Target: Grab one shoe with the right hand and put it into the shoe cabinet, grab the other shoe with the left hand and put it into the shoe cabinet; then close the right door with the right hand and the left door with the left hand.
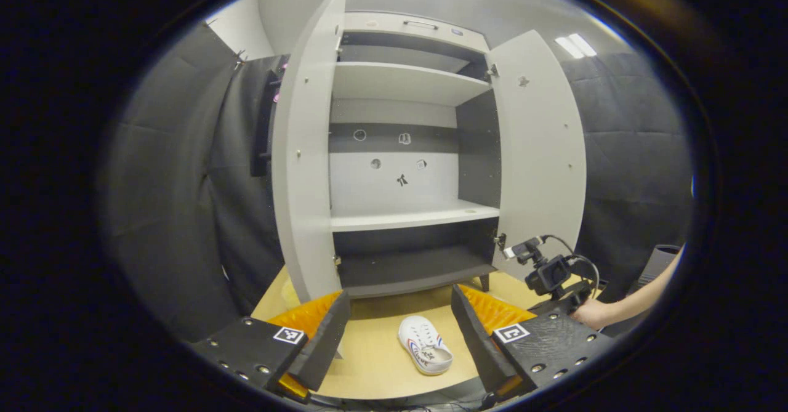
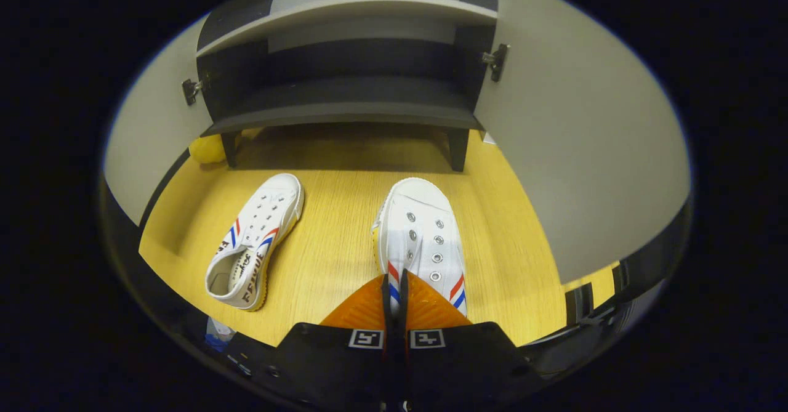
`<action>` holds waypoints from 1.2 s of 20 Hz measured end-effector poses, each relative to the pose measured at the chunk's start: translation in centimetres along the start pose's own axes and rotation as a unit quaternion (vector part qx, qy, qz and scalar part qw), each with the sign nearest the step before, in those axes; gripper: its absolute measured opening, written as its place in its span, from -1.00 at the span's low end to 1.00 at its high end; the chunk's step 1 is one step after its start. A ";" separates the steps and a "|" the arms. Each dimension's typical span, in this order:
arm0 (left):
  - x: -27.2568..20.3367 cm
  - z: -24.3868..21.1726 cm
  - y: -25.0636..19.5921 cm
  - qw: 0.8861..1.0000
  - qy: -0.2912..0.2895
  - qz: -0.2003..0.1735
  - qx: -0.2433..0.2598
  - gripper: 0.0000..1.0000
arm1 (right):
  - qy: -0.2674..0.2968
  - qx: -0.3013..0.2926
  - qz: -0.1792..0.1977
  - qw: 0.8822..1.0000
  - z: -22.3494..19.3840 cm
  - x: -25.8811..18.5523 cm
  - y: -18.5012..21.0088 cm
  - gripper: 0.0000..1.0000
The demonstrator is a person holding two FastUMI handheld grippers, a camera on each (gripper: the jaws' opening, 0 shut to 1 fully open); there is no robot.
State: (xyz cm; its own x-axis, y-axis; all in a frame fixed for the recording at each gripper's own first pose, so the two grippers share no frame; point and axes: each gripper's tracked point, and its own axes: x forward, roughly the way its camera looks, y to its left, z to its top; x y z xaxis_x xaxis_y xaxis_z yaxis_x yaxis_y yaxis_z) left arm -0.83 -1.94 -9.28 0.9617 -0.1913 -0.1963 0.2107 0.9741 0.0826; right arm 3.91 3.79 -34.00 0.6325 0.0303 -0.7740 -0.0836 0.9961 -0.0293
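**Right gripper clamped on one shoe, left gripper spread wide before the open cabinet**

In my right gripper view, the right shoe [image 2: 422, 239] lies flat on the wooden floor [image 2: 332, 252] with its toe at 12 o'clock, aimed at the shoe cabinet [image 2: 345, 101]. My right gripper [image 2: 394, 289] sits at 6 o'clock with its fingers drawn nearly together on the edge of the shoe's opening, pinching it. The left shoe [image 2: 255, 239] lies well apart at 9 o'clock from it, also flat on the floor, toe angled toward 1 o'clock.

In my left gripper view, the left gripper [image 1: 400, 332] is spread wide with nothing between its fingers; one white shoe shows on the floor between them, near 6 o'clock. The cabinet stands at 12 o'clock with the left door [image 1: 305, 172] and right door [image 1: 542, 153] both swung open and the shelves bare. At 4 o'clock I see a hand [image 1: 591, 313] holding the other gripper.
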 end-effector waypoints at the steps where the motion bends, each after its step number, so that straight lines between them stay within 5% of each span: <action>1: 0.4 0.0 -0.5 1.000 0.000 -0.007 -0.001 0.89 | -0.015 0.013 -0.006 1.000 0.3 -1.5 -0.2 -0.96; 10: 1.9 0.7 -1.9 0.999 -0.008 -0.039 0.014 0.89 | -0.107 0.018 0.014 0.994 6.0 -12.2 1.4 -0.97; 17: 2.6 2.1 -3.2 0.997 -0.026 -0.069 -0.006 0.89 | -0.231 -0.005 0.061 0.971 19.4 -15.0 3.8 -0.97; 24: 5.2 4.7 -1.2 1.000 -0.028 -0.002 -0.005 0.89 | -0.338 -0.024 0.099 0.936 34.0 -14.4 5.1 -0.97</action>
State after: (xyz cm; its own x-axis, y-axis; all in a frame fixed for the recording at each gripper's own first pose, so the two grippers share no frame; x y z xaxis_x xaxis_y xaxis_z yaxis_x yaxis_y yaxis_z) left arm 4.76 -4.68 -5.78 0.9694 -0.2009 -0.1410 0.2125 0.9745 0.0726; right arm 20.51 11.25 -1.49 0.9423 0.2749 -0.1908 -0.2739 0.9612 0.0319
